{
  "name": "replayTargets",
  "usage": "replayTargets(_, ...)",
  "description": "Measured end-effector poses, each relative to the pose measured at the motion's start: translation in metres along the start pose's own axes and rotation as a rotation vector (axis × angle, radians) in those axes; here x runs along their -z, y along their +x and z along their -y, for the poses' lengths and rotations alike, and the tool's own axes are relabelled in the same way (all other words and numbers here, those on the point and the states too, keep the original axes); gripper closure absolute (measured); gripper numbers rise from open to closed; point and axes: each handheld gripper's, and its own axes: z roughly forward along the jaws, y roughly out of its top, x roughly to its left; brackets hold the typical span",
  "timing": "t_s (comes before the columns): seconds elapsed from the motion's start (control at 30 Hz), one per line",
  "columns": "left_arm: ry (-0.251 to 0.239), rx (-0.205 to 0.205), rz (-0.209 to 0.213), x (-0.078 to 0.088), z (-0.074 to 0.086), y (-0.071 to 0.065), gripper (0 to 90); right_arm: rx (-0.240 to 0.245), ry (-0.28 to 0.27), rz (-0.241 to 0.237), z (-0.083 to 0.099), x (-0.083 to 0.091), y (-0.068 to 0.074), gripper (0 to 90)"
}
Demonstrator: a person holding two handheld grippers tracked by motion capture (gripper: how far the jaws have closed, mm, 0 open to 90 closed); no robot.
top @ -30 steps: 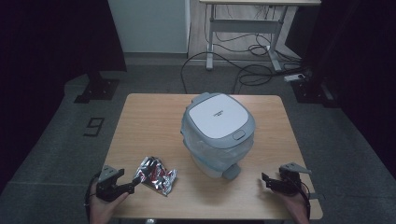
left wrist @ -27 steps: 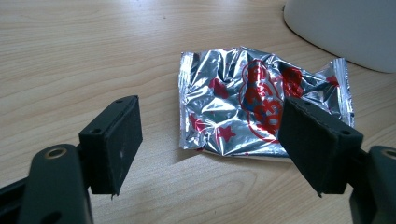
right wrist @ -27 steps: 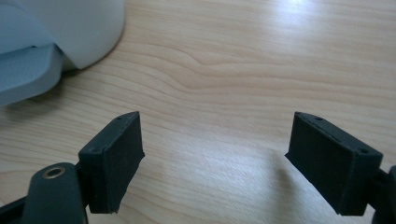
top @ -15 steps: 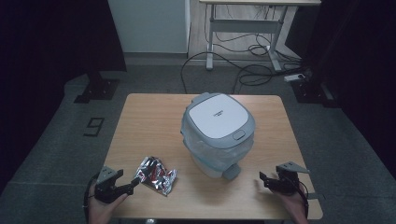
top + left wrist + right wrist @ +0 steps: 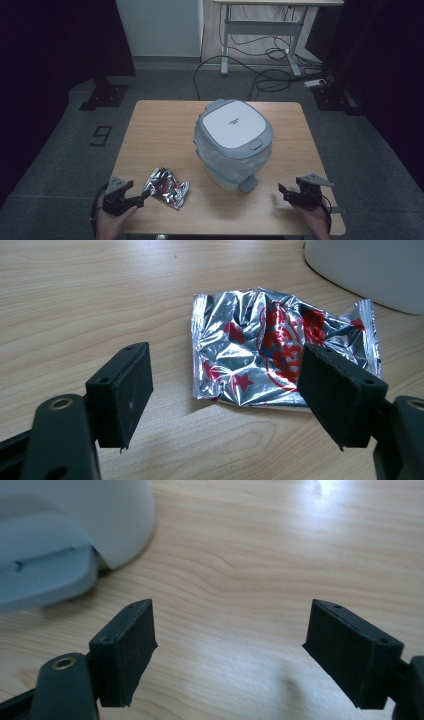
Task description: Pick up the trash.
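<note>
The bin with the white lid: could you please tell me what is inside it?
A clear bag liner puffs out below the bin's closed lid. The shut lid hides whatever lies inside. The foil wrapper lies outside on the table.

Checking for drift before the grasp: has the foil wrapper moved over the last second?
No. In the high view the foil wrapper lies at the same spot on the table's near-left part, left of the bin, as before.

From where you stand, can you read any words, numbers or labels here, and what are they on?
"9": a dark numeral on the floor left of the table.
Small dark print on the bin's white lid: too small to read.
Red printing and stars on the foil wrapper: crumpled, not readable.
</note>
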Motion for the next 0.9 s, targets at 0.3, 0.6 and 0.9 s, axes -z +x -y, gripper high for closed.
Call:
replayTargets(0.3, 0.005, -0.007, 0.004, -0.003, -0.002, -0.001, 22.5, 0.043, -0.019, -0.064, -0.015, -0.007, 0.022, 22.9)
replayTargets(0.6, 0.008, -0.011, 0.006, -0.004, -0.002, -0.002, 22.6, 0.068, -0.032, -0.109, -0.026, -0.014, 0.036, 28.0)
replayTargets(0.9, 0.008, -0.011, 0.007, -0.003, -0.002, -0.002, 22.7, 0.114, -0.006, -0.142, -0.03, -0.031, 0.051, 36.5)
